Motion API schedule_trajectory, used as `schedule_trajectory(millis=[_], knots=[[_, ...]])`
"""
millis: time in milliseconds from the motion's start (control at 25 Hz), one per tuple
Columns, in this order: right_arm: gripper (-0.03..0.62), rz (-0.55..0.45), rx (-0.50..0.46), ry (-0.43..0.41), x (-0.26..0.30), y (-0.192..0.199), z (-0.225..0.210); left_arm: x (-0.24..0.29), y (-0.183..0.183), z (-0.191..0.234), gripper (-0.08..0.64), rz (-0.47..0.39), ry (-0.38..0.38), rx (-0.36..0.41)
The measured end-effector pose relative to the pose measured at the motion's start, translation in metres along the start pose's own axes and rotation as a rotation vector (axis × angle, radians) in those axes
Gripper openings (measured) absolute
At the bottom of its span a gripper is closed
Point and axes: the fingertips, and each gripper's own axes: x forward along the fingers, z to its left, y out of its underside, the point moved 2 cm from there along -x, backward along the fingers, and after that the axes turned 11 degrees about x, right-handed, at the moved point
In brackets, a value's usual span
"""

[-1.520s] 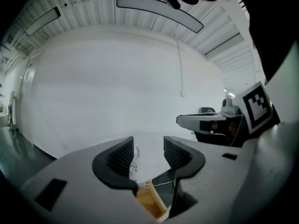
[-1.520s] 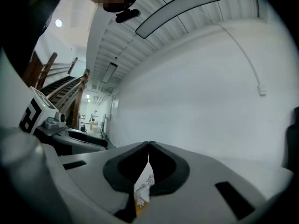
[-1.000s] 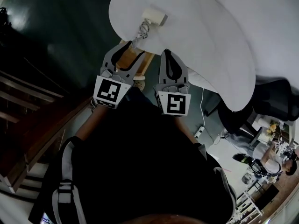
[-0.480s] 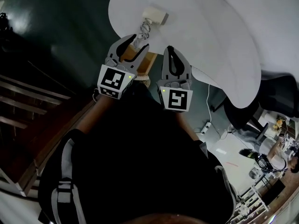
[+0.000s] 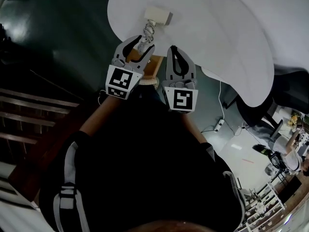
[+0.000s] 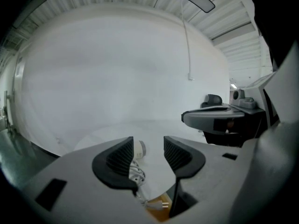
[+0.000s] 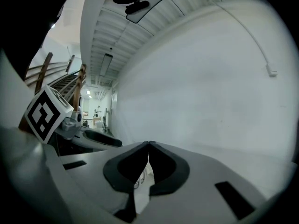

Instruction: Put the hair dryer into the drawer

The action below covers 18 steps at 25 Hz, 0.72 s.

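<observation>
The cream hair dryer [image 5: 158,15] lies on the white table [image 5: 217,33], seemingly just beyond the left gripper's [image 5: 140,44] parted, empty jaws, while the right gripper [image 5: 173,49] beside it is clenched on nothing.

The left gripper [image 6: 148,144] hides most of the hair dryer [image 6: 140,148].

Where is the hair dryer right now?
In the head view, the hair dryer lies on the white table near its left edge, just beyond the left gripper.
</observation>
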Motion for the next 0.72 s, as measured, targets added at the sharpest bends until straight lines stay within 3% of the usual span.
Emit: schedule_trajectory(millis=[720], knots=[[0.025,0.091,0.001,-0.015,0.043,0.036,-0.01,0.051,0.069,0.014,0.249,0.166,0.053,-0.074]])
